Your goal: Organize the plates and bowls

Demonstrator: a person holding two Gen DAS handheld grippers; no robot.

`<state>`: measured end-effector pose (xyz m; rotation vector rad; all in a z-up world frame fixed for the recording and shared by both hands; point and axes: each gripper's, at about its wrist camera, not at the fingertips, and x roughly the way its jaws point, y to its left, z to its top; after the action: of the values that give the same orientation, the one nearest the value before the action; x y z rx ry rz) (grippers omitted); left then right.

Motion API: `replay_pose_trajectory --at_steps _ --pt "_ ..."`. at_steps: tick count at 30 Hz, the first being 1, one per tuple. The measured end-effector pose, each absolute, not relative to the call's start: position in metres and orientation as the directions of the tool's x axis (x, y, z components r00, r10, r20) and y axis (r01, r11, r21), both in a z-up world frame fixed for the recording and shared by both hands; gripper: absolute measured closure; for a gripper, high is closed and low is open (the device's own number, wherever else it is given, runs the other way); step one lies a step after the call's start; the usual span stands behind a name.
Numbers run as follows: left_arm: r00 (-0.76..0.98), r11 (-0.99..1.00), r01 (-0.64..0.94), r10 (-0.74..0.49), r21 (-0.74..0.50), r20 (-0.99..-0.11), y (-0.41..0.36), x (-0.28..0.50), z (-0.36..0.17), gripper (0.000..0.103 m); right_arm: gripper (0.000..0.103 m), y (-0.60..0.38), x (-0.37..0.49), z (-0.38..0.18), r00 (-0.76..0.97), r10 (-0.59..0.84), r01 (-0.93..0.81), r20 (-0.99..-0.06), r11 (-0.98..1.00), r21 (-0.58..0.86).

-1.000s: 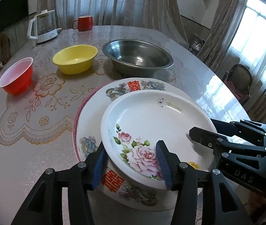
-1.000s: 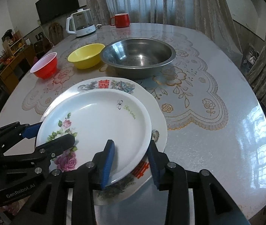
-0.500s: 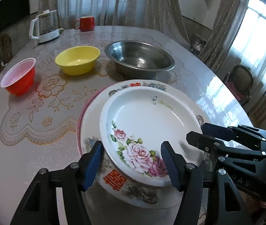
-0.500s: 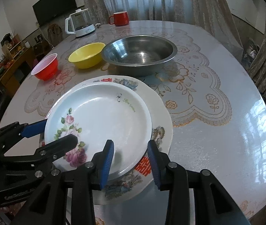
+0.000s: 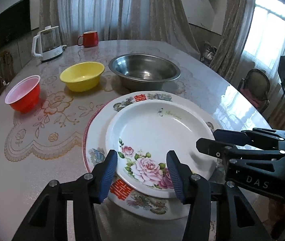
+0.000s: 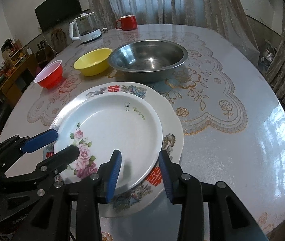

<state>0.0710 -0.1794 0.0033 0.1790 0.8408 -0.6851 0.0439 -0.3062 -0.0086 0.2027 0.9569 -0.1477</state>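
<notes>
The rose plate [image 5: 162,140] lies stacked on the larger patterned plate [image 5: 100,128], near the front edge of the worktop [image 5: 21,176], directly ahead of and below both your grippers. Your left gripper [image 5: 142,172] straddles its near rim over the rose print, jaws closing, pads not visibly pressing. Your right gripper [image 6: 140,172] straddles the rim further round to the right, jaws half open, one pad over the plate, one outside it, gripping nothing. Both hands are about equally near. The plate is round, so what matters is the rim line running across between each pair of pads. The steel bowl [image 5: 144,72], yellow bowl [image 5: 82,78] and red bowl [image 5: 23,94] stand apart behind.
</notes>
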Motion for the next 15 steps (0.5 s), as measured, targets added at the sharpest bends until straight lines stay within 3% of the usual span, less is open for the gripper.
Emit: replay_pose_trajectory --at_steps 3,5,11,15 --pt "0.48 0.775 0.618 -0.504 -0.131 -0.718 -0.175 0.067 0.002 0.048 0.064 -0.307 0.043 -0.009 0.574 -0.03 0.219 -0.818 0.969 0.118" --pt "0.494 0.78 0.607 -0.518 -0.15 -0.698 -0.169 0.064 0.001 0.04 0.062 -0.307 0.042 -0.009 0.584 -0.025 0.22 -0.812 0.967 0.128" --pt "0.534 0.796 0.566 -0.552 -0.214 -0.641 -0.146 0.056 0.002 0.026 0.061 -0.306 0.037 -0.01 0.614 -0.026 0.221 -0.789 0.965 0.139" --pt "0.558 0.816 0.53 -0.539 -0.229 -0.63 -0.135 0.058 0.003 0.022 0.06 -0.306 0.036 -0.01 0.622 -0.031 0.227 -0.782 0.963 0.143"
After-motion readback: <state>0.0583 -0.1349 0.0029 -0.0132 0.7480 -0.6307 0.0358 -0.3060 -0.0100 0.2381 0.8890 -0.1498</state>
